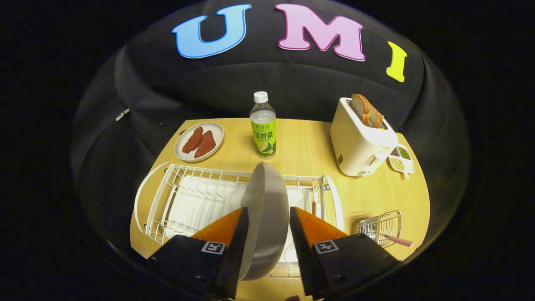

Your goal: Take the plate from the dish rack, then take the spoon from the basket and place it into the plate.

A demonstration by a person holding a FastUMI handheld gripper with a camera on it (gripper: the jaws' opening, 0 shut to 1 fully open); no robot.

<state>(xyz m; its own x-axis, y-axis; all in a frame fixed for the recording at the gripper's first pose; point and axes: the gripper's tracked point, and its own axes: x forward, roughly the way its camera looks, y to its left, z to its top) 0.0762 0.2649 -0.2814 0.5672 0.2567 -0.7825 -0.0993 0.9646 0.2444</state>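
A handheld two-finger gripper [267,219] looked down over a light wooden table [309,146]. Its fingers were closed onto a grey plate [265,209], which stood upright on edge between them, one finger pressing each face. The plate sat over the white wire dish rack [188,196] that stretched away to the left of the fingers and just beyond them; whether its lower rim was clear of the wires could not be told.

To the right of the fingers, near them, a small wire basket [381,228] lay tilted on the table with the checked handle of the spoon [397,240] poking out.

Beyond the plate stood a bottle [263,125] of green tea. Beyond and to the left was a small dish [199,141] with two reddish pieces of food, and beyond to the right a white toaster [359,144] with bread in it, with a little divided tray [402,159] beside it.

The main risk looked to be the grip itself: a smooth, curved plate pinched on its faces could slip or swing if tipped quickly. Its rim might also catch a rack wire and drag the rack. Swinging right toward the basket could knock the basket or spoon away.
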